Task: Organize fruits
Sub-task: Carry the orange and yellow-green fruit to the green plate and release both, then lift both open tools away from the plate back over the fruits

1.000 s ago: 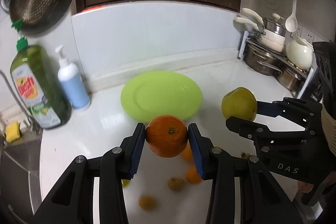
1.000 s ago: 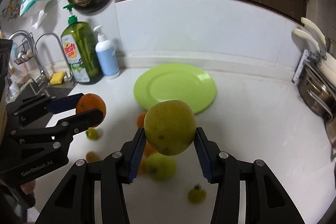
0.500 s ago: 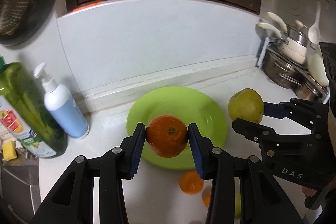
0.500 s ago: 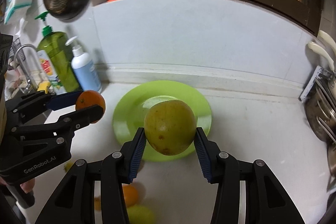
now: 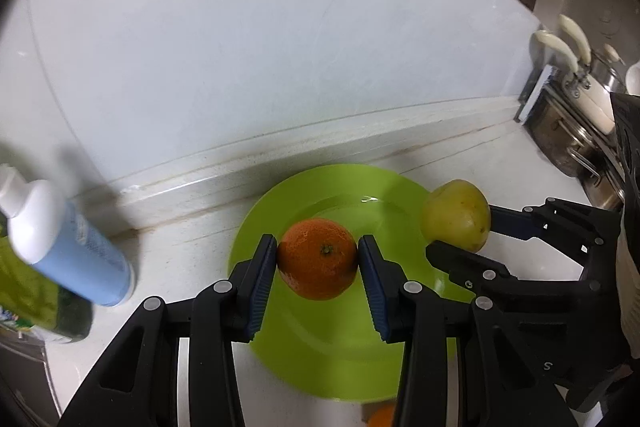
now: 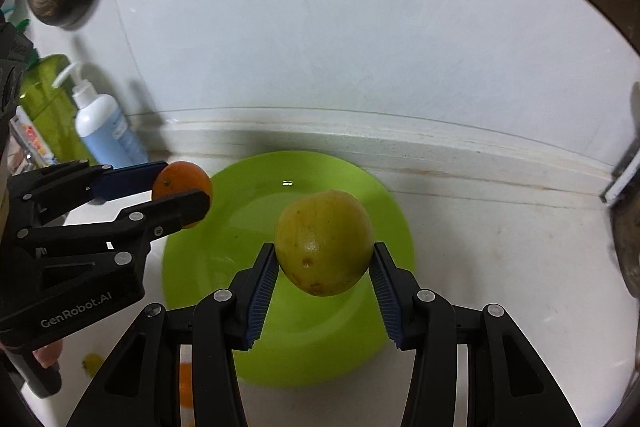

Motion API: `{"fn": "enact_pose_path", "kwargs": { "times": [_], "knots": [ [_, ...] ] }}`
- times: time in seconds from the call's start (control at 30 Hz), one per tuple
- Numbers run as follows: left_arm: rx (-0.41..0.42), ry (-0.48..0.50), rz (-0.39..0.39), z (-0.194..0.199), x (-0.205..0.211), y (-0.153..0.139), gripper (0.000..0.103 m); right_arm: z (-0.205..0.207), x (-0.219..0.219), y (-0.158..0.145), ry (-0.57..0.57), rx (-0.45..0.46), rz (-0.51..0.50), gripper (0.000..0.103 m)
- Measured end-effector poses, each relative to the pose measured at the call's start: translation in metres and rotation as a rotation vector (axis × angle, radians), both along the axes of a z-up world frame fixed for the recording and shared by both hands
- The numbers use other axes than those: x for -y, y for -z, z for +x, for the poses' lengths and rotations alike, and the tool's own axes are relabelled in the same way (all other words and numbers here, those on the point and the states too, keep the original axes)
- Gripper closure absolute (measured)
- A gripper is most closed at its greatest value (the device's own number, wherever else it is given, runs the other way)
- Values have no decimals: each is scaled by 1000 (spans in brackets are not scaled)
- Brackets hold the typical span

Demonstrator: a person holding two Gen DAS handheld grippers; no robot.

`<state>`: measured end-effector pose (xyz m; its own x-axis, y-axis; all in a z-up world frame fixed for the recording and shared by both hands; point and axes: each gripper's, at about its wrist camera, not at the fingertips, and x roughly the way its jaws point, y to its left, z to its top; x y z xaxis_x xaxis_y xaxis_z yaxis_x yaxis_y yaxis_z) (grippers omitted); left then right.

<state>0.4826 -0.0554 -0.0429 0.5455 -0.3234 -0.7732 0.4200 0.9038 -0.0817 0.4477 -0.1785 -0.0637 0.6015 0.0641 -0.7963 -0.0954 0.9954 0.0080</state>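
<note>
Orange-skinned mandarin (image 5: 318, 258) sits clamped between the blue-padded jaws of the left gripper (image 5: 318, 261), stem end toward the camera, jaws closed to the fruit's width. It hangs above the near-left part of the lime-green plate (image 5: 320, 359). Yellow-green pear (image 6: 324, 242) is pinched the same way in the right gripper (image 6: 324, 267), jaws spread wider to fit it, held over the plate's middle.

In the left wrist view the right gripper comes in just to the right of the left jaws, its pear over the plate's right rim. In the right wrist view the left gripper enters from the left, its mandarin over the plate's left rim. The two fruits are apart, not touching.

Plate lies flat on the white desk (image 6: 500, 259); its bowl shows bare. Beyond the jaws, the plate's far rim stops short of the raised ledge at the foot of the wall. Open desk lies right of the plate, up to a pot rack (image 5: 568, 119) at the far right edge. Left of the jaws stand a blue-and-white pump bottle (image 6: 106, 131) and a green detergent bottle (image 6: 44, 103). Behind the jaws, small loose fruits (image 6: 93, 362) lie on the desk, partly hidden.
</note>
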Motion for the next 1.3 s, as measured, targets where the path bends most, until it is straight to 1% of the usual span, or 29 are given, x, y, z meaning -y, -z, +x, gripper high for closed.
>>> {"fn": "enact_pose_path", "kwargs": {
  "times": [0.17,0.4,0.8,0.9,1.0,1.13,1.23,1.3],
  "knots": [
    [-48,-5,8,20,5,18,61,21,9,16,10,-44,5,55],
    [-71,3,21,31,16,31,61,38,10,31,11,-72,6,55],
    [-97,7,28,44,26,48,61,44,9,40,3,-93,0,55],
    [-89,-3,30,45,27,49,61,44,8,40,1,-93,-11,55],
    [-66,-12,31,44,26,45,53,44,8,40,-1,-92,-15,55],
    [-48,-19,37,41,23,40,50,40,6,33,-6,-58,-43,54],
    [-36,-25,36,35,20,36,46,36,6,29,-9,-54,-43,51],
    [-23,-33,29,29,17,30,46,31,6,27,-5,-48,-41,50]
  ]
}}
